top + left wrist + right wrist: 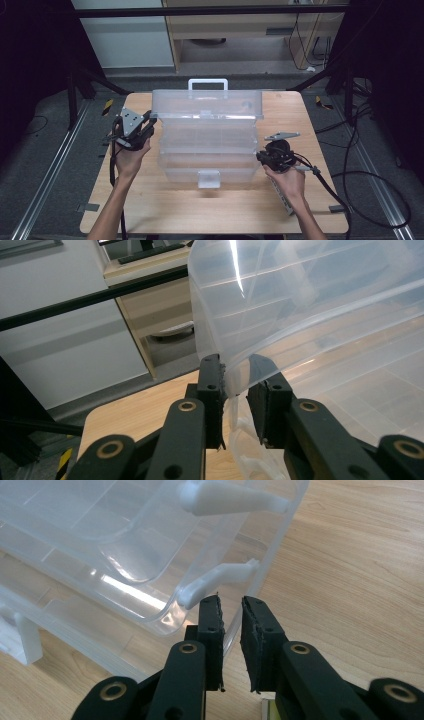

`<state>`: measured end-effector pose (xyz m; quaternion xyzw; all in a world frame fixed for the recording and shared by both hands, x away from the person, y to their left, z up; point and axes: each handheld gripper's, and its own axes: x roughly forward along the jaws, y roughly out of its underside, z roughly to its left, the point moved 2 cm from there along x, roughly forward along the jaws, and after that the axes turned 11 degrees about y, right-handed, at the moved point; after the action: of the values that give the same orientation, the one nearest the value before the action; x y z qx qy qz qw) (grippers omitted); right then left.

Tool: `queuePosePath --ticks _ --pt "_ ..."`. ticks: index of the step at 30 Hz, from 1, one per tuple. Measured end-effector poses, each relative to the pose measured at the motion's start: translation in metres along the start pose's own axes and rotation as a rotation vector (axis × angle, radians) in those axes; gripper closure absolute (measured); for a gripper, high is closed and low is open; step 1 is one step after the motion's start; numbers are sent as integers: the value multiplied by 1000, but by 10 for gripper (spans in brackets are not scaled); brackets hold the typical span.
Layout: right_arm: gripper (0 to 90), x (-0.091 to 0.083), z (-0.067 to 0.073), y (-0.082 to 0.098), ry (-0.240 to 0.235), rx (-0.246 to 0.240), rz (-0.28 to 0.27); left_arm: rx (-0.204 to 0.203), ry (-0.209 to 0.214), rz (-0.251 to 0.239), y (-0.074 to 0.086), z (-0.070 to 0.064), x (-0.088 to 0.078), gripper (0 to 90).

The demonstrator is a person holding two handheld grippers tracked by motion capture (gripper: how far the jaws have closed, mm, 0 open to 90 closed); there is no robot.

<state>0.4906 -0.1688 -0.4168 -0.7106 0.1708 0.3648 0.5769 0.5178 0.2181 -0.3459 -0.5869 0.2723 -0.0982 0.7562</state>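
Observation:
A clear plastic tiered organiser box (pixel 207 145) stands fanned open on the wooden table (pixel 310 205), with its lid (pixel 207 102) and white handle (pixel 207 82) at the back. My left gripper (pixel 152 121) is at the lid's left end. In the left gripper view the lid's rim (pixel 300 335) runs down between the jaws of that gripper (pixel 235 382), and both pads sit against it. My right gripper (pixel 260 157) is at the right end of a lower tray. In the right gripper view its jaws (pixel 231 617) stand narrowly apart, closed on the tray's clear wall (pixel 270 545).
A white latch (pixel 208 178) hangs at the box's front. White hinge arms (pixel 220 577) link the trays on the right side. Cables (pixel 350 190) trail off the table's right edge. Bare wood lies in front of the box. A cabinet (pixel 150 310) stands beyond the table.

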Motion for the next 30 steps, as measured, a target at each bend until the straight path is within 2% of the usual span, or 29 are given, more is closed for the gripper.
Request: queuePosePath --ticks 18,30 --pt "790 0 1 0 9 -19 -5 27 -30 32 -11 6 8 800" --pt "788 0 1 0 8 -23 -6 25 -42 41 -17 10 14 813"
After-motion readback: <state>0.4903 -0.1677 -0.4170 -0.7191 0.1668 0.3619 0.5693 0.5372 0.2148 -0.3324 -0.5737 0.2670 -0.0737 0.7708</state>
